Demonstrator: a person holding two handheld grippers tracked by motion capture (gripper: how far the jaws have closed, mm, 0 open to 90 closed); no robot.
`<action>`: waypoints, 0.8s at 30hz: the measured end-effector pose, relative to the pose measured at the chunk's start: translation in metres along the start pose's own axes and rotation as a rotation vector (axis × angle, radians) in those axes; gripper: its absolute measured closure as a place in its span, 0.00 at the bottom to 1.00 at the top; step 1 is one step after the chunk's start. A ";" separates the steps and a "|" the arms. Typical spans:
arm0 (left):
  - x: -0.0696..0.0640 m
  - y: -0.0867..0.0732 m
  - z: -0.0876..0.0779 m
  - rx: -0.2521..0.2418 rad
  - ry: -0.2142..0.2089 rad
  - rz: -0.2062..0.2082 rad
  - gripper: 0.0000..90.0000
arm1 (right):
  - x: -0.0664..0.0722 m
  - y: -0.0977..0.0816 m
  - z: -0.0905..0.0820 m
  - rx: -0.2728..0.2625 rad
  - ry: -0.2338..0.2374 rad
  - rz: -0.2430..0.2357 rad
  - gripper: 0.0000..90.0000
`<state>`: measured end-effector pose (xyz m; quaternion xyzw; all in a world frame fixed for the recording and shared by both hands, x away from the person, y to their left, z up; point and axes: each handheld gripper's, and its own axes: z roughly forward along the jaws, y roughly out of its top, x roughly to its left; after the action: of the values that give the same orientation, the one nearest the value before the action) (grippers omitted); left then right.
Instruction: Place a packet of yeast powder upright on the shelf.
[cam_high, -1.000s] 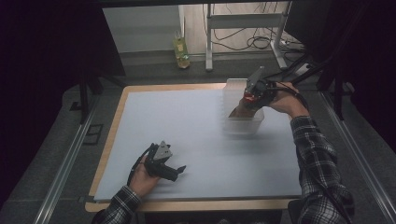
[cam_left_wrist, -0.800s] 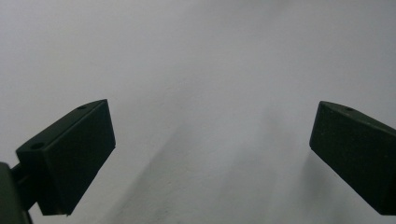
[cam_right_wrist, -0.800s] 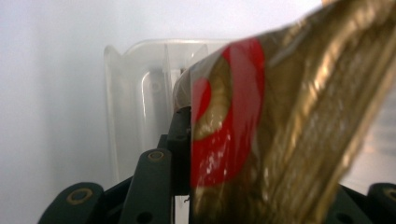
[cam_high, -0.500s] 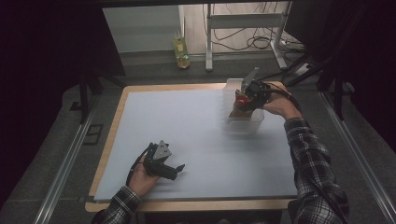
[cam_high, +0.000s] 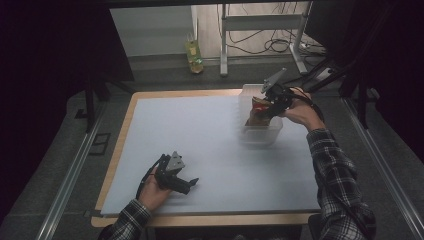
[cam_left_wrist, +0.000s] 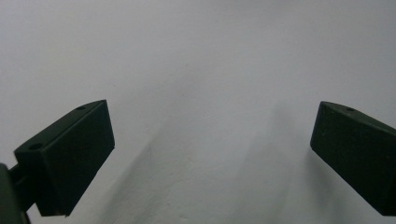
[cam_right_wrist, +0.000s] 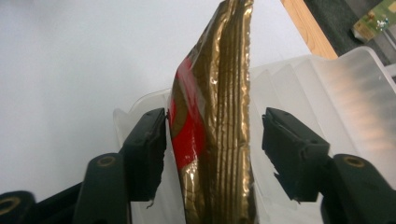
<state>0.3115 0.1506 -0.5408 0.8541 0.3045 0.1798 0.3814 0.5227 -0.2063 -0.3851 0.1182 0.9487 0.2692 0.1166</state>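
Near you, your left gripper (cam_high: 192, 181) lay on the white table (cam_high: 200, 130) with its jaws wide apart and empty, and much free surface was around it. Farther, your right gripper (cam_right_wrist: 212, 140) had just been opening its jaws: the gold and red packet (cam_right_wrist: 212, 121) stood between them, one pad touching or nearly touching it and the other clear, inside the clear plastic box (cam_high: 260, 134) near the table's far right edge.

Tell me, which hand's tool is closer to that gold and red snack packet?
The right. The right tool has its jaws on either side of the snack packet, just opened, inside the clear tub. The left tool rests far away on the white mat, open.
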 end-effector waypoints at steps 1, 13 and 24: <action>0.000 0.000 0.000 -0.002 0.000 0.001 0.00 | 0.000 0.000 0.000 -0.002 -0.001 0.005 0.42; -0.001 0.000 0.001 0.014 -0.012 -0.002 0.00 | 0.004 0.004 -0.004 -0.033 -0.029 0.090 0.27; -0.001 0.000 0.001 0.013 -0.011 -0.001 0.00 | 0.010 0.008 -0.011 -0.073 -0.053 0.150 0.20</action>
<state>0.3114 0.1495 -0.5413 0.8574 0.3039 0.1728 0.3776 0.5115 -0.2018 -0.3734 0.1915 0.9233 0.3085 0.1252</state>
